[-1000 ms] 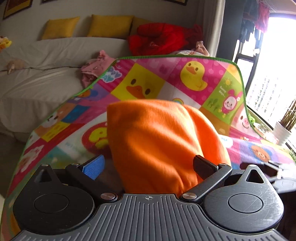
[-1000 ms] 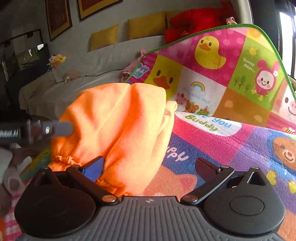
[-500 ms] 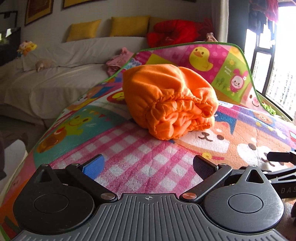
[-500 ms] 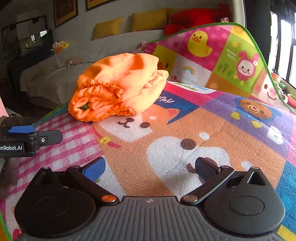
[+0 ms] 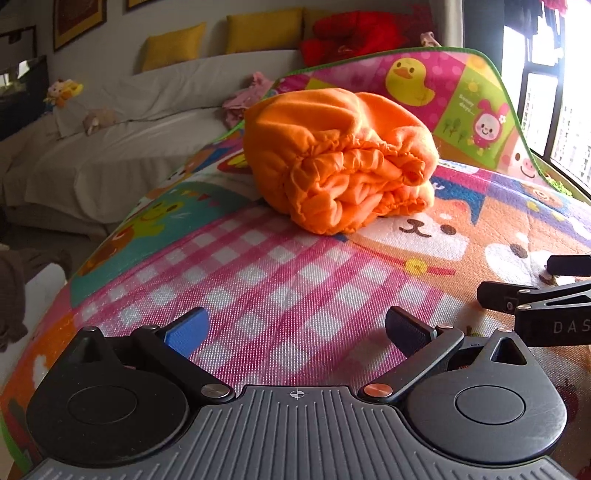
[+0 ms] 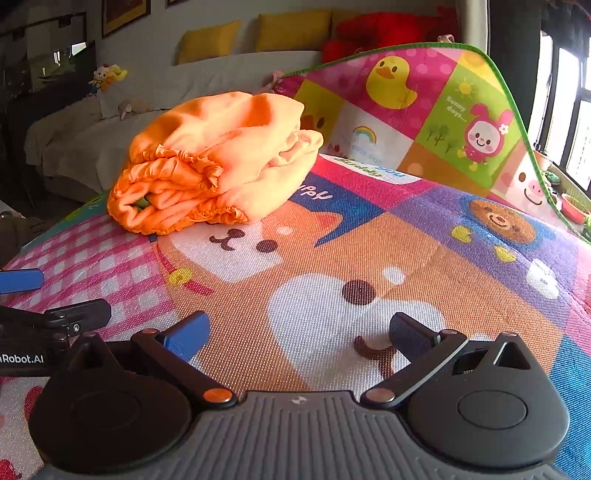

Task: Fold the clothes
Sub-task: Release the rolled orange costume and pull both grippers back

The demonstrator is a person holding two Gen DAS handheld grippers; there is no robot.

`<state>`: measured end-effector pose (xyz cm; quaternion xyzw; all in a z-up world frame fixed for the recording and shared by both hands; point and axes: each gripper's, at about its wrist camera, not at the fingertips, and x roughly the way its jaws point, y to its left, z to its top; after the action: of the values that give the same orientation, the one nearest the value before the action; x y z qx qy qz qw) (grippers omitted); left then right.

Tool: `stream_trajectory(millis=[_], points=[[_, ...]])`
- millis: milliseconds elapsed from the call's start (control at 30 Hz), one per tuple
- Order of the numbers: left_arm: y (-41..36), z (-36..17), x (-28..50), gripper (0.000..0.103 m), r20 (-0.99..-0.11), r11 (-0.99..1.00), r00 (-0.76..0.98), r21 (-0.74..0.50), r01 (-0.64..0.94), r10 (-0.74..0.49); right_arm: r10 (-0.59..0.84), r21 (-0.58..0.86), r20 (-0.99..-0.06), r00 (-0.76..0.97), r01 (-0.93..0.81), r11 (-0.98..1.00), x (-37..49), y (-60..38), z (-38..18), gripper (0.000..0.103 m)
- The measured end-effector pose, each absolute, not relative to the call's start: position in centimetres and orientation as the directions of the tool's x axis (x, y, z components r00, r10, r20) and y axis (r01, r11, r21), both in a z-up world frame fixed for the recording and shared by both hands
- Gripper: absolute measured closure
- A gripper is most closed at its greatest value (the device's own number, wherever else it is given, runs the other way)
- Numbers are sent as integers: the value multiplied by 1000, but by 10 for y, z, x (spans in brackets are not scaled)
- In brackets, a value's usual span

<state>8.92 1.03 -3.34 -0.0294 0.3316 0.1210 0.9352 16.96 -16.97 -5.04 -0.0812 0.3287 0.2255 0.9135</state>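
Orange garment (image 5: 340, 158) folded in thick bundle, lying on cartoon play mat (image 5: 280, 288), gathered elastic edges facing cams. Well apart from both grippers. Left gripper (image 5: 295, 328) spread wide, nothing btwn fingers. Right gripper (image 6: 299, 332) likewise spread, empty, just beside left, low over mat. Sofa (image 5: 122, 147) w/ yellow cushions (image 5: 264, 29) behind.

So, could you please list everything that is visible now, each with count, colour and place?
folded garment: one, orange, lying on the play mat, far centre
play mat: one, multicoloured cartoon print, under both tools, far edge curled up
sofa: one, white cover, behind the mat on the left
cushions: two, yellow, on the sofa back
red pile: one, red, at the sofa's right end
left tool: one, black with a blue pad, open, empty
right tool: one, black with a blue pad, open, empty
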Motion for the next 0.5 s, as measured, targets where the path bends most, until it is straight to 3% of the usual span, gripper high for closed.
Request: stream_trajectory(millis=[300, 433, 500], points=[[20, -29, 105, 0, -627, 970, 759, -23, -243, 175, 374, 5, -639, 672, -482, 876, 175, -168, -50, 0], [28, -26, 116, 0, -564, 963, 806, -66, -262, 181, 390, 16, -638, 664, -495, 869, 183, -167, -50, 0], [31, -30, 122, 0, -594, 966, 791, -86, -243, 146, 390, 16, -637, 665, -495, 869, 183, -167, -51, 0]])
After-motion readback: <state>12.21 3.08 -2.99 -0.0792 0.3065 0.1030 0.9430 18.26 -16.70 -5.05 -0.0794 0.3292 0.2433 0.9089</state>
